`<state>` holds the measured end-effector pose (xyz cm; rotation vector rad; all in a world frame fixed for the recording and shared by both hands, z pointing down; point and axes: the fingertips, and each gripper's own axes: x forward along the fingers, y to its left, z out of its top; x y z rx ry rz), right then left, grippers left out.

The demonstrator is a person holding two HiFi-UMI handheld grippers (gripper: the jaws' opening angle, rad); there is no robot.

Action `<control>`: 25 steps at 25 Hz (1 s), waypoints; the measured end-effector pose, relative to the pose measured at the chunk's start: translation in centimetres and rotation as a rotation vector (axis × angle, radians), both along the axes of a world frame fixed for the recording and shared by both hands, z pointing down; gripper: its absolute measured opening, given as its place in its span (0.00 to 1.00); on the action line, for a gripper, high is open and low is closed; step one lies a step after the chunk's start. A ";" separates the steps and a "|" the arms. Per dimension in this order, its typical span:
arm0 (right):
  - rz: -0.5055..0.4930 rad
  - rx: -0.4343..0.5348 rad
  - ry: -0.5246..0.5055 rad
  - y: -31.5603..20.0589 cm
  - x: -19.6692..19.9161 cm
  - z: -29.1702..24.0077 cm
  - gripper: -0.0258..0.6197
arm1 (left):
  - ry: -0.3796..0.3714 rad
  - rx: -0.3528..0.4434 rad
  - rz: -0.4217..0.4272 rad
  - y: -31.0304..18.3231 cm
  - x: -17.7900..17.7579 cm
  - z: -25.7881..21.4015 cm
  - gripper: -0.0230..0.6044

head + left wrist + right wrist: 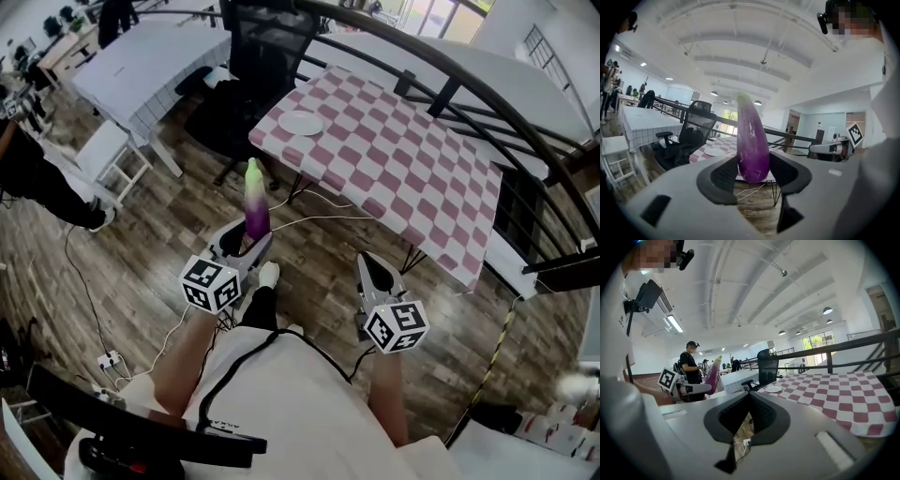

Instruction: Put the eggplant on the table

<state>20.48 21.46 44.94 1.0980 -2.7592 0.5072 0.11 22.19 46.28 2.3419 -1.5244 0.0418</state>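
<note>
Wood floor (141, 272) fills most of the head view. The table (412, 159) w/ pink-and-white checked cloth runs from top centre to the right edge. A white table (150, 66) sits upper left and a black office chair (253, 66) at top centre, just beside the checked table's left corner. The left gripper (246, 246), lower-left of centre, has its jaws part-way apart and pressed on the lower end of the eggplant (255, 202). The eggplant stands upright, purple w/ pale green tip up, over the floor and short of the table's near-left edge. The left gripper view shows both pads against its sides (752, 140). The right gripper (375, 272), lower-right of centre, has its jaws closed tip to tip w/ nothing between them. A white plate (301, 123) lies near the table's left corner. Bottom left, prob. a power strip (110, 359) w/ cable on the floor.
</note>
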 end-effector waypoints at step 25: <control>0.017 -0.017 0.056 -16.7 -11.6 -1.5 0.05 | 0.063 -0.027 0.074 -18.3 -9.8 1.2 0.39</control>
